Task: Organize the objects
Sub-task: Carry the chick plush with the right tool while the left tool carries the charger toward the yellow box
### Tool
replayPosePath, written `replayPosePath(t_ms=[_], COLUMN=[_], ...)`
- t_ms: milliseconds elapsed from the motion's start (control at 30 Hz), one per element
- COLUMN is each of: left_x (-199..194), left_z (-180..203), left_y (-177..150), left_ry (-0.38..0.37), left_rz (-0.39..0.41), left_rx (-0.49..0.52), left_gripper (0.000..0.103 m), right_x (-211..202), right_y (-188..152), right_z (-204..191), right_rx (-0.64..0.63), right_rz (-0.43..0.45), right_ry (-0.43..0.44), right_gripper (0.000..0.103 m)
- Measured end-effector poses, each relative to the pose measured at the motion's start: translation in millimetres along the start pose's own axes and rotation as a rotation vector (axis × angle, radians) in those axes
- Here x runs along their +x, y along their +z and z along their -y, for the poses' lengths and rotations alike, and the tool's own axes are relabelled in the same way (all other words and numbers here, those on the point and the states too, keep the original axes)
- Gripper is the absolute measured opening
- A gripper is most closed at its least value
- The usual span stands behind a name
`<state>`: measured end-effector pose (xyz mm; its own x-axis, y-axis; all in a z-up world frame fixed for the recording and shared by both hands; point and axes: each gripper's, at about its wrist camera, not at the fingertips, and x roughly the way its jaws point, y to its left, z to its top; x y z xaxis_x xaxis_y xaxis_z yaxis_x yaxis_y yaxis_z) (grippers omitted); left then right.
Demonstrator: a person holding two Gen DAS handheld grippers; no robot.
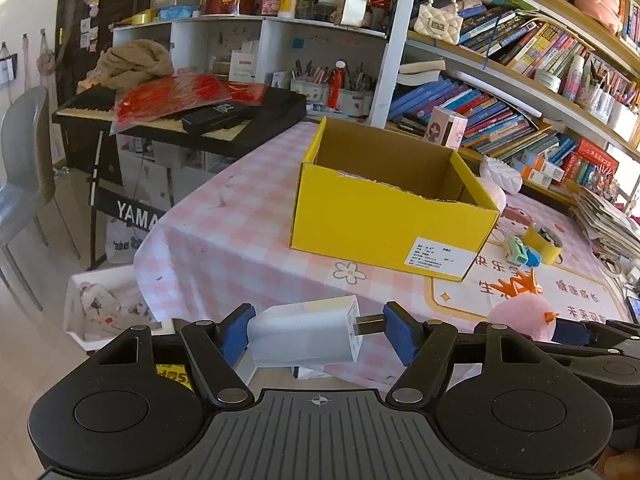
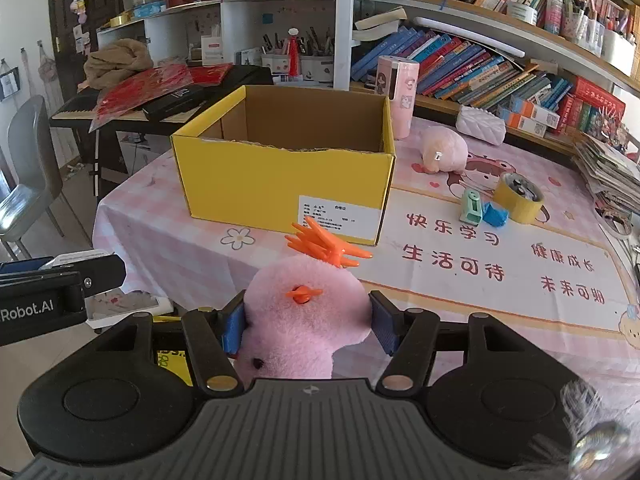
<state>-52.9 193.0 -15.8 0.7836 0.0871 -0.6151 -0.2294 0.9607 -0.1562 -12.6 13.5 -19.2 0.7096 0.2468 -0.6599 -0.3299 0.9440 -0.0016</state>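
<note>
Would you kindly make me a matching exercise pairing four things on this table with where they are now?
Things:
1. white charger
2. pink plush toy
3. yellow tape roll
4. yellow box

Places:
A. on the tablecloth beside a blue block
B. clamped in the right hand-held gripper
C. open-topped, standing on the table
D. clamped in the left hand-held gripper

Pairs: 1-D, 2-B, 3-A, 4-C
</note>
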Motion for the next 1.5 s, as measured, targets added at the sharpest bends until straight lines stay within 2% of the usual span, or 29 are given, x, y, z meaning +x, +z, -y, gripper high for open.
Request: replayPosePath(t_ms=[667, 933, 1100, 1233, 1500], left_x=[8.9, 14.7, 19.1, 32.0, 81.1], left_z=[10.8, 17.7, 26.7, 31.7, 45.1], left_y=[6.6, 30.2, 58.0, 86.1, 135.4], left_ry=[-0.033, -0.037, -0.046, -0.033, 0.019], left_rz=[0.004, 0.066, 0.140, 0.189, 0.224], left_rx=[0.021, 0.061, 0.103, 0.088, 0.067], left_gripper=[0.070, 0.070, 0.070, 0.070, 0.070], right_x=[4.9, 13.6, 16.2, 25.6, 79.1], right_y=[5.9, 23.0, 49.2, 77.0, 133.8], right_z=[5.5, 11.7, 13.7, 15.4, 28.8], right_rx=[0.005, 0.011, -0.022, -0.063, -0.106], right_rz=[-0.002, 0.041, 0.148, 0.229, 0.272], right_ry=[-0.013, -0.010, -0.008, 0.000, -0.003], right_gripper=[0.059, 0.059, 0.060, 0.060, 0.060])
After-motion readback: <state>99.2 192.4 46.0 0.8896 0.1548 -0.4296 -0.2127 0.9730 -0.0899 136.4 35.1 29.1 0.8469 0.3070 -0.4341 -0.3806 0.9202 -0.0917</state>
